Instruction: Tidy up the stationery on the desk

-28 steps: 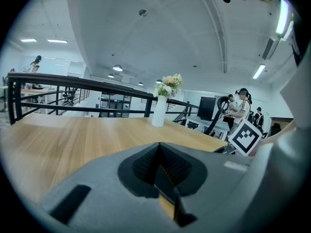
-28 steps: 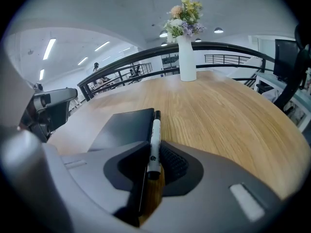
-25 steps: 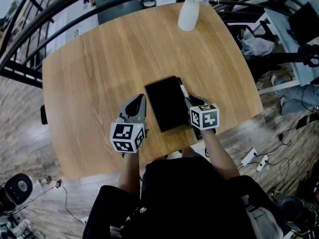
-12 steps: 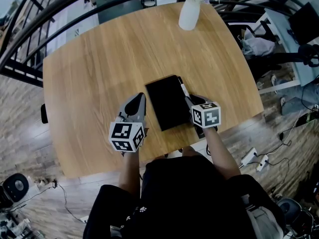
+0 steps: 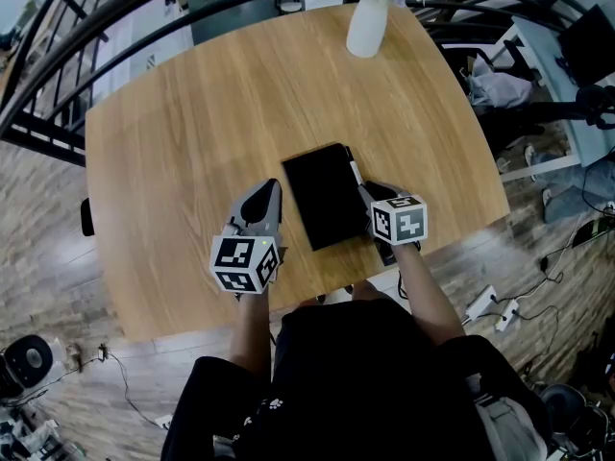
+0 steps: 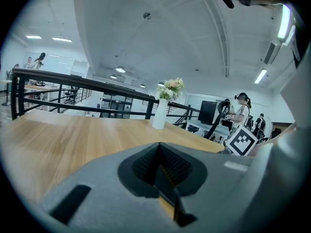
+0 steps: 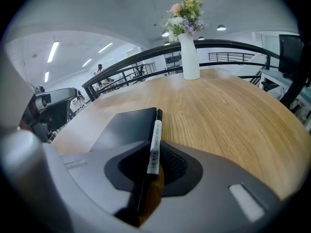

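One pen (image 7: 154, 137), white-barrelled with a black far end and a barcode label near its close end, lies along the right-hand edge of a black notebook (image 5: 325, 197), touching or just beside it; both sit on the near half of the wooden desk (image 5: 183, 113), a little right of centre. The pen's near end sits between the jaws of the right gripper (image 5: 370, 193), which are closed in on it so that only a narrow strip of desk wood shows in the gap below the barrel. The rest of the pen runs forward, away from the person, parallel to the notebook's long side. The notebook is closed and lies flat, its long sides angled slightly to the left as seen from the head view. The left gripper (image 5: 273, 192) rests low over the desk just beside the notebook's left edge, its jaws pressed together with nothing between them; only a thin sliver of wood shows beneath where they meet. Each gripper carries its cube with square markers, nearer to the person than the jaws. Well apart from all this, at the far edge of the desk, stands a white vase (image 5: 366, 25) holding pale flowers (image 7: 185, 14). A dark metal railing (image 5: 58, 22) curves behind the desk, and cables (image 5: 519, 301) trail across the floor to the right.
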{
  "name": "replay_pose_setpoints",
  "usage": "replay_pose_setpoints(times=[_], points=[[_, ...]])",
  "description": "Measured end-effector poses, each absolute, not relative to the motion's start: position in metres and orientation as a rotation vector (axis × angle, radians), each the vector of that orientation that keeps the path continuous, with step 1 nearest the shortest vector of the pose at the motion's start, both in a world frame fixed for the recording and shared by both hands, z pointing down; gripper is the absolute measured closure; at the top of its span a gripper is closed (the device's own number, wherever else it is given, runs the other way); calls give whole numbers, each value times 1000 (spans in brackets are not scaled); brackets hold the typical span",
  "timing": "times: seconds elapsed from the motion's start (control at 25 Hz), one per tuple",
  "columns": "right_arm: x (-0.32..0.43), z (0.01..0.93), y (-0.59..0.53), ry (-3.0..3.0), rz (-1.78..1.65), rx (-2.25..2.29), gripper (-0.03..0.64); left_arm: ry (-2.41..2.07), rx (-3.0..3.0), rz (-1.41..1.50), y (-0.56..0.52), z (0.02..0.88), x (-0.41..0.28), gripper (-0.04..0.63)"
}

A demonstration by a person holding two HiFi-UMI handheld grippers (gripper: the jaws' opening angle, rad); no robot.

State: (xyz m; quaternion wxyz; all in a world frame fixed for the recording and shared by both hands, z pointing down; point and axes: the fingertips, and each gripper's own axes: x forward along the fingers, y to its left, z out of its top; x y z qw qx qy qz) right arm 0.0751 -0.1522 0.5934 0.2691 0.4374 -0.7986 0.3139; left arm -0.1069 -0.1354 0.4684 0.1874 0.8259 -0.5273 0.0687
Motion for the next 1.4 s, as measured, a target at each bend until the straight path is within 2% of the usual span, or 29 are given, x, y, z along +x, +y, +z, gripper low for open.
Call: replay_pose_setpoints(times=[0.36,0.52,1.4], points=[[72,583,-153,-2211,824,1169,534,-1509,2321,191,-134,464,-110,603],[70,566,-157,-2264,739,1215,606,-1520,2324,196,-132,461,-113,603],[44,454,-183,-2584,580,1223,606,-1613,2348,197,-122,428,-118,603]])
